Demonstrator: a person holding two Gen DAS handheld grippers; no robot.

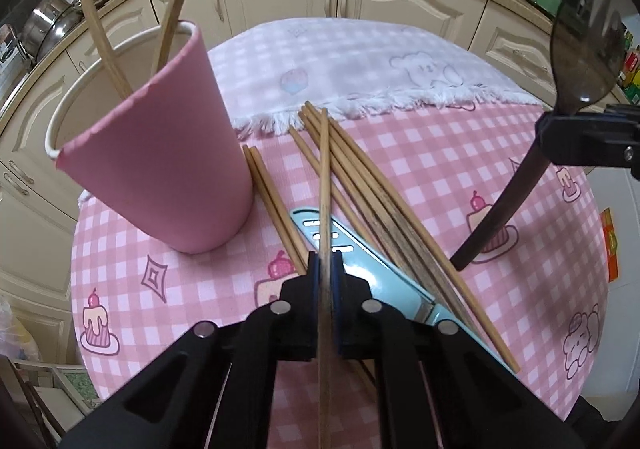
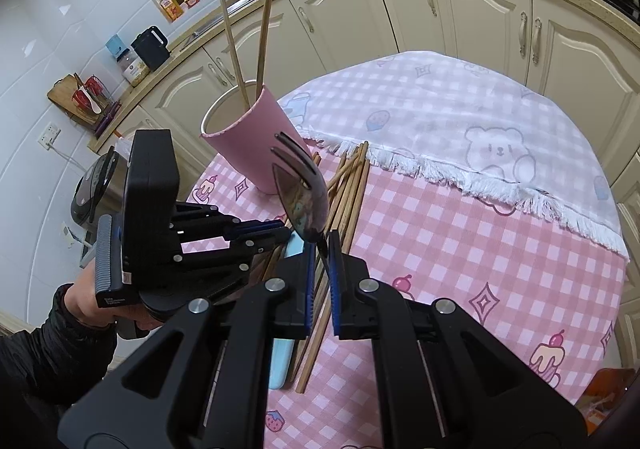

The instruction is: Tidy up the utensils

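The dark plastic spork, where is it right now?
The dark spork is up off the table, pinched by its handle in the right gripper, head pointing up. It hangs right of the pink cup, above the loose chopsticks.

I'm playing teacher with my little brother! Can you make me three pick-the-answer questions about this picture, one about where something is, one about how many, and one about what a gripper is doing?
1. Where is the blue tool lying?
A. Inside the cup
B. On the table under the loose chopsticks
C. On the kitchen counter

2. How many chopsticks stand in the pink cup?
A. None
B. Two
C. Five

3. What is the right gripper doing?
A. Holding a dark spork
B. Holding the cup
C. Open and holding nothing

Answers:
1. B: the loose chopsticks cross over it on the pink checked tablecloth.
2. B: two sticks rise out of the cup's rim.
3. A: the dark spork sticks up from between its fingers, while the left gripper pinches a single chopstick.
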